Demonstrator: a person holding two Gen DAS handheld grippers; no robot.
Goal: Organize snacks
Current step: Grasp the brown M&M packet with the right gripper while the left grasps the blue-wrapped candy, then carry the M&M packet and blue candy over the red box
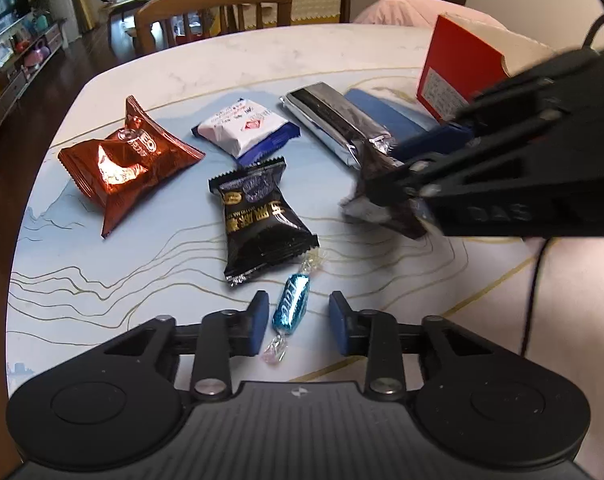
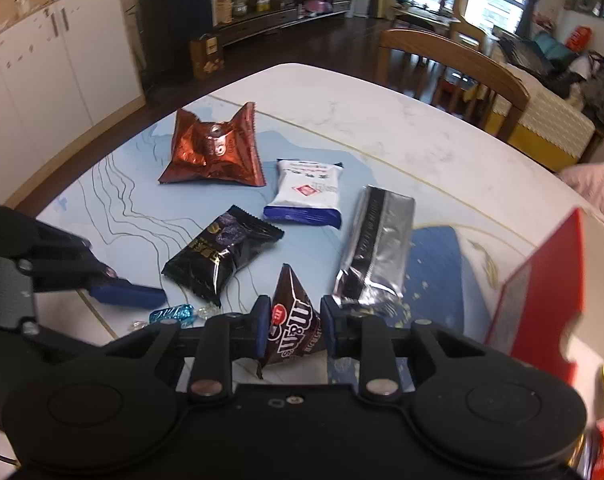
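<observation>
The one container in view is the red box (image 1: 458,68), standing open at the far right part of the table (image 1: 262,56); what lies inside it cannot be seen from either camera. Taking that box as the landmark, the silver foil bar (image 1: 334,124) lies just beside it, on the table's dark blue patch. Further from the box comes the white-and-blue packet (image 1: 246,128), then the copper-brown packet (image 1: 126,156), which is the farthest from it. The black packet (image 1: 262,220) sits on the near side of the white-and-blue one, well apart from the box, and the small blue twist-wrapped candy (image 1: 292,308) lies just beyond the black packet's near corner.

The right claw (image 2: 295,328) reaches in from the box's side, pointing steeply down at the table. Its blue pads are drawn narrow and press on both sides of a dark brown M&M's pouch (image 2: 292,320), which stands up on end between them, near the foil bar's closest end.

The left claw (image 1: 298,322) also tilts steeply down, on the side of the table away from the box. Its pads (image 1: 259,322) stand on either side of the blue candy with a gap showing on each side; they do not touch the wrapper, and the candy lies flat on the table.
</observation>
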